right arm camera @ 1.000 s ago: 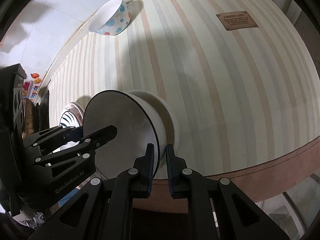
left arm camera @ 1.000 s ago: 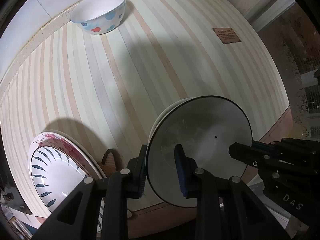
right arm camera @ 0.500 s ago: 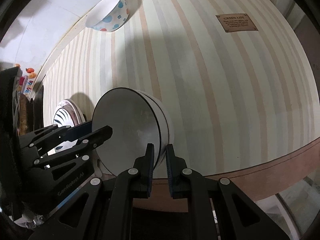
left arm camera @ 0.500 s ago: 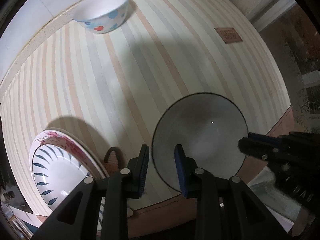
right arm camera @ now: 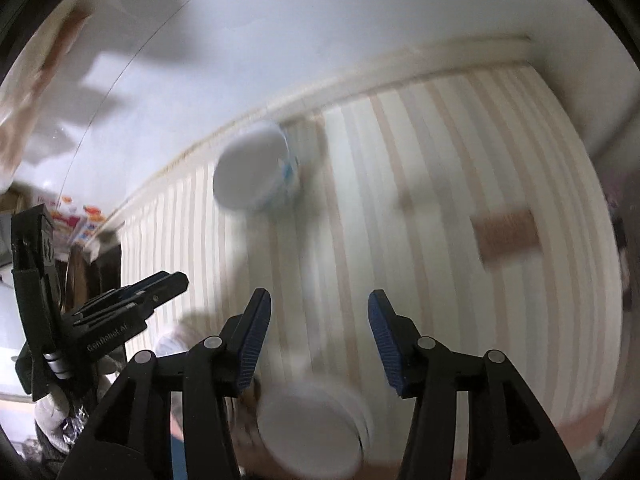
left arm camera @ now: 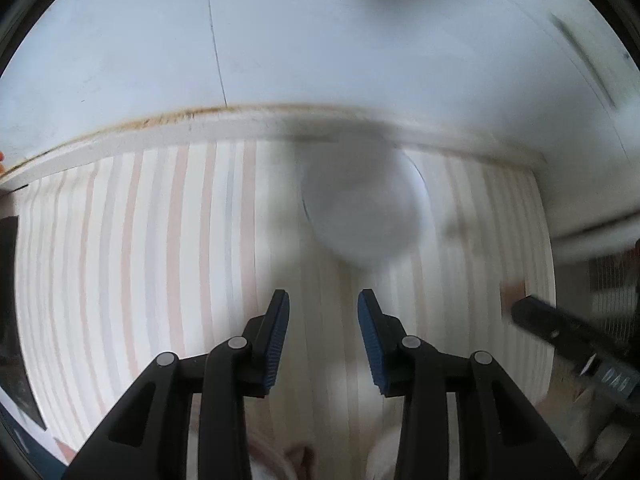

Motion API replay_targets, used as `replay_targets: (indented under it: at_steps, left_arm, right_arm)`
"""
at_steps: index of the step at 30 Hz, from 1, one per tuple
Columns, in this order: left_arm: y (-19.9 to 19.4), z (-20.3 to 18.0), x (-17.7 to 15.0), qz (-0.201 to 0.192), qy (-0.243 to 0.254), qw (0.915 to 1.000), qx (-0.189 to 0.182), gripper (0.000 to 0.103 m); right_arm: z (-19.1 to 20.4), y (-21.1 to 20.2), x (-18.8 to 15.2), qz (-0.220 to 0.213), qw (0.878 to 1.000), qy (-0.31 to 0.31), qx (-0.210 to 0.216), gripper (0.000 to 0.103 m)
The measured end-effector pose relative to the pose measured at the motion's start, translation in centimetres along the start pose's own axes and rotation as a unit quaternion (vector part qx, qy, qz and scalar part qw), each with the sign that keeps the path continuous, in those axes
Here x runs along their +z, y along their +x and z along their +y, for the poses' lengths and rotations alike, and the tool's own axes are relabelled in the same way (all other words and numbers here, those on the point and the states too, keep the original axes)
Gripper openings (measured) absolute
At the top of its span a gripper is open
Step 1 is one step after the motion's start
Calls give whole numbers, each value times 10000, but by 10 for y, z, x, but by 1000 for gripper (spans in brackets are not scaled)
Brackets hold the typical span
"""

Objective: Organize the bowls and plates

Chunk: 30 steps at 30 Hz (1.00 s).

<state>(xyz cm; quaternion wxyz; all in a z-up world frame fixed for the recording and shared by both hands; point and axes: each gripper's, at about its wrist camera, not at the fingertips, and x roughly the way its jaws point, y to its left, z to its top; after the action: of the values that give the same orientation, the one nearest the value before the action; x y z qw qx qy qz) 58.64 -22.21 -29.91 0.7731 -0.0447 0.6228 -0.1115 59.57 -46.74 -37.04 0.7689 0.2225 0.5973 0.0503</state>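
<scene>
Both views are motion-blurred. A white bowl with blue spots (right arm camera: 258, 174) stands at the far edge of the striped mat near the wall; it also shows in the left wrist view (left arm camera: 362, 210), ahead of my left gripper (left arm camera: 323, 334). My left gripper is open and empty. My right gripper (right arm camera: 319, 338) is open and empty above the mat. A white bowl (right arm camera: 316, 432) sits on the mat near the front edge, below my right gripper. My left gripper (right arm camera: 160, 288) also shows at the left of the right wrist view.
The striped mat (left arm camera: 160, 260) covers the counter up to a white wall (left arm camera: 320, 40). A brown label (right arm camera: 506, 236) lies on the mat at the right. Colourful packages (right arm camera: 76, 216) stand at the far left. My right gripper (left arm camera: 568, 344) shows at the right of the left wrist view.
Both grippers let go of the black-rimmed bowl, opened wide and swung up and forward toward the spotted bowl by the wall. The black-rimmed bowl now rests on the mat below the right gripper.
</scene>
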Motion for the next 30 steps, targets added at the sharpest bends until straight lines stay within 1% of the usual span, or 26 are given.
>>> replay_targets:
  at_steps: [3,7,9,10,11,12,13,15,16,19,22,23,27,30]
  left_arm:
    - [33,8,33,160,-231,9996,-36,33]
    - [68,11,51,455,-289,9985,-43,33]
    - [82,11,56,578,-317,9978,-60,33]
    - [85,11,56,609,-343,9975,-66,33]
    - [89,11,57,614,-367,9974,-53,33]
    - [93,12,57,620,-388,9973,-82,28]
    - [94,12,56,617,-396,9973,-107,19]
    - [97,10,54,627,-376,9972,-149,16]
    - [97,8,52,606,-335,9975,-114,16]
    - [99,3,52,555,-243,9982,-35,16]
    - [99,0,49,540,-249,9982,-53,16]
    - [101,5,53,539,-251,9982,-57,16]
    - [101,4,54,522,-266,9983,-54,16]
    - [95,2,53,441,-228,9988,-29,16]
  right_arm:
    - [11,40,43,123,9999,-21,11,54]
    - [14,89,80,380,9993,54,23,53]
    - [14,108,88,484,9988,75,12,50]
    - [13,114,91,515,9986,74,-5,45]
    - [13,121,95,564,9984,53,-41,36]
    - [14,127,96,588,9982,48,-55,30]
    - [13,132,97,623,9980,34,-40,21]
    - [13,139,101,650,9979,43,73,17]
    - [13,140,101,656,9978,23,89,15]
    - [15,143,101,655,9978,-20,64,14]
    - [14,143,101,651,9978,-12,78,13]
    - [15,142,100,652,9978,-16,79,13]
    - [21,144,100,679,9977,-61,40,13]
    - [24,145,100,691,9975,-130,2,13]
